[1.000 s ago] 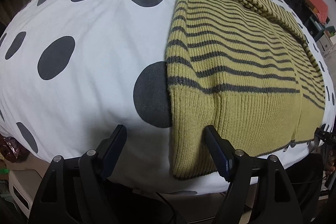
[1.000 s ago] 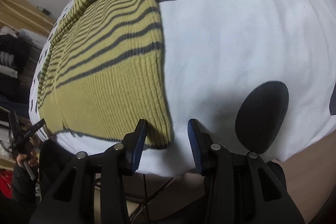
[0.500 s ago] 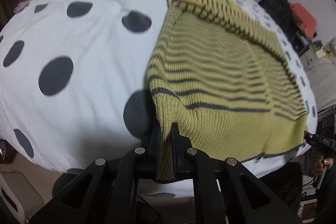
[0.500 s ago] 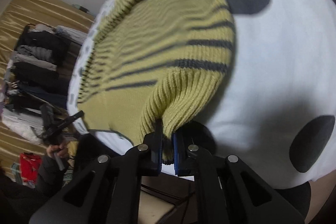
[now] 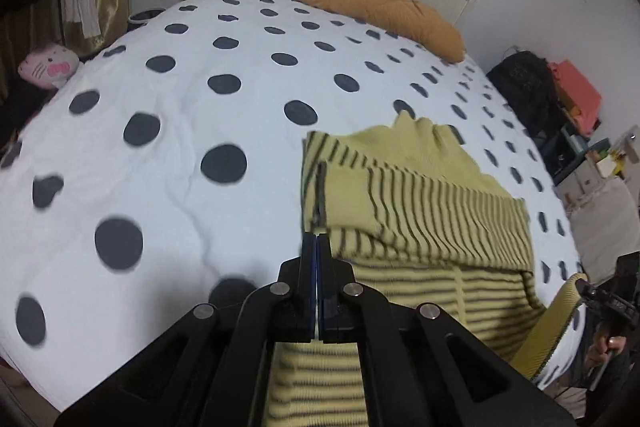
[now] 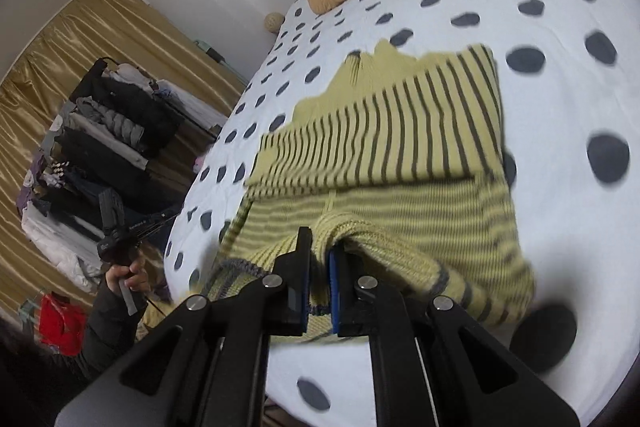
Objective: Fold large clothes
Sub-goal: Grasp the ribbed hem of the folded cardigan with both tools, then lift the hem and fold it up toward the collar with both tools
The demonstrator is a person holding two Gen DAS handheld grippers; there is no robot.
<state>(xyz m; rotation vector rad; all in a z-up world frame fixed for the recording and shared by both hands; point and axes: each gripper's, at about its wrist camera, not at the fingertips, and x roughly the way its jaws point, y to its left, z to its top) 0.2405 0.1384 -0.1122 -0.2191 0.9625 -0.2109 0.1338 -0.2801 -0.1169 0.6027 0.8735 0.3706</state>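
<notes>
Gripping striped sweater point(image 6: 400, 131) — both corners — lifted

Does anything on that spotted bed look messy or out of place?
Nothing looks damaged or spilled. The yellow striped sweater is bunched and half doubled over rather than flat, but both its near corners are pinched in the left gripper and right gripper, so it looks like mid-fold, not mess.

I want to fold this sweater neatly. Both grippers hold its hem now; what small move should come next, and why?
Probably carry the hem forward toward the collar. The left gripper and right gripper are each shut on the striped sweater, its lower part already lifted off the dotted bedcover.
</notes>
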